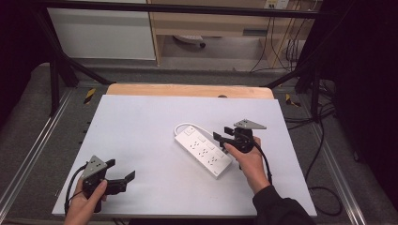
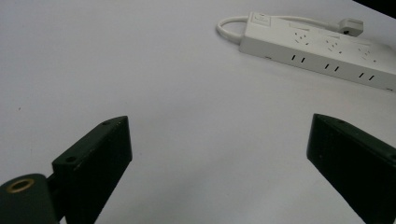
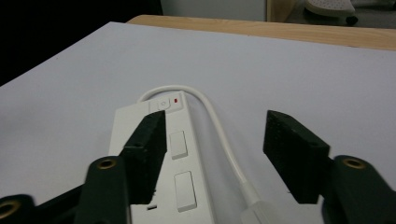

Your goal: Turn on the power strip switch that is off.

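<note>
A white power strip point(image 1: 202, 151) lies diagonally on the white tabletop point(image 1: 141, 126), right of centre. Its cable point(image 1: 187, 125) loops from the far end back along its right side. My right gripper point(image 1: 223, 133) hovers open beside the strip's far right side. In the right gripper view, the open right gripper point(image 3: 215, 119) straddles the cable point(image 3: 219, 126), with the left jaw over the strip point(image 3: 196, 163) near its main switch point(image 3: 163, 103). My left gripper point(image 1: 120, 169) is open at the near left. The left gripper point(image 2: 219, 125) points toward the distant strip point(image 2: 322, 49) and plug point(image 2: 351, 25).
A wooden strip point(image 1: 187, 90) borders the tabletop's far edge. A black frame point(image 1: 56, 70) stands around the table, with loose cables point(image 1: 324, 140) on the floor at right. Beyond are a white cabinet point(image 1: 103, 33) and wooden shelving point(image 1: 211, 23).
</note>
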Demonstrator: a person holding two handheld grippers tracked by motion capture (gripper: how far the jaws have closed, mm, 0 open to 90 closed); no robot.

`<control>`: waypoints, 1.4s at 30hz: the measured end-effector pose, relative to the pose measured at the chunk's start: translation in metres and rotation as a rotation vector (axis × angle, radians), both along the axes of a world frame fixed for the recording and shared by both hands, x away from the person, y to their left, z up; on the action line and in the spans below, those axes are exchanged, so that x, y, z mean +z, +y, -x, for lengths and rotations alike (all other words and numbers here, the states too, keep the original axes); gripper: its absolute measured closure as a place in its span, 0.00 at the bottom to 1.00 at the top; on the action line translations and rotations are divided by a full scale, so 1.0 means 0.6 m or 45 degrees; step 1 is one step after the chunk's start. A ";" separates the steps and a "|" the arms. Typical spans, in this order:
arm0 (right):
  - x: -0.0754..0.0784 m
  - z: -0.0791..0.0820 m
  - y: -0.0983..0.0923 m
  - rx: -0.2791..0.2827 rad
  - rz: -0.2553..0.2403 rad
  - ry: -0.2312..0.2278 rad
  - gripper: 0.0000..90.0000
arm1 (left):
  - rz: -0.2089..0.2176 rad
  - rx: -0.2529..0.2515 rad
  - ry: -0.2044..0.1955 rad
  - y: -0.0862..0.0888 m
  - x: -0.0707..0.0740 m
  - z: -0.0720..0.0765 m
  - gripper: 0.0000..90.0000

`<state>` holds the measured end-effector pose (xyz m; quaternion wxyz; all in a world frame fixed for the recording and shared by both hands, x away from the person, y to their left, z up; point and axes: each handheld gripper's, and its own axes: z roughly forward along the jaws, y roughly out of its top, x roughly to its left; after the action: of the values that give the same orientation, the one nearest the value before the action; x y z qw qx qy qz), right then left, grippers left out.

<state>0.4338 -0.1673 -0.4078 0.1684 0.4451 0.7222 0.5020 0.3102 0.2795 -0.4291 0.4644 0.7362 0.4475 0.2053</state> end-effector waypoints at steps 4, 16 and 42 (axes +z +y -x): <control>0.004 0.001 -0.010 -0.034 0.004 0.006 0.28 | 0.001 0.000 0.000 0.000 0.000 0.000 0.07; 0.020 0.014 -0.043 -0.102 0.015 0.007 0.06 | 0.002 0.002 0.000 0.000 0.000 0.000 0.07; 0.025 0.084 -0.168 -0.255 0.012 -0.120 0.05 | 0.001 0.007 -0.002 0.001 0.000 0.001 0.07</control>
<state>0.3833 -0.2682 -0.3928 0.2535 0.4903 0.6677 0.4995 0.3099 0.2801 -0.4291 0.4644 0.7346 0.4491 0.2071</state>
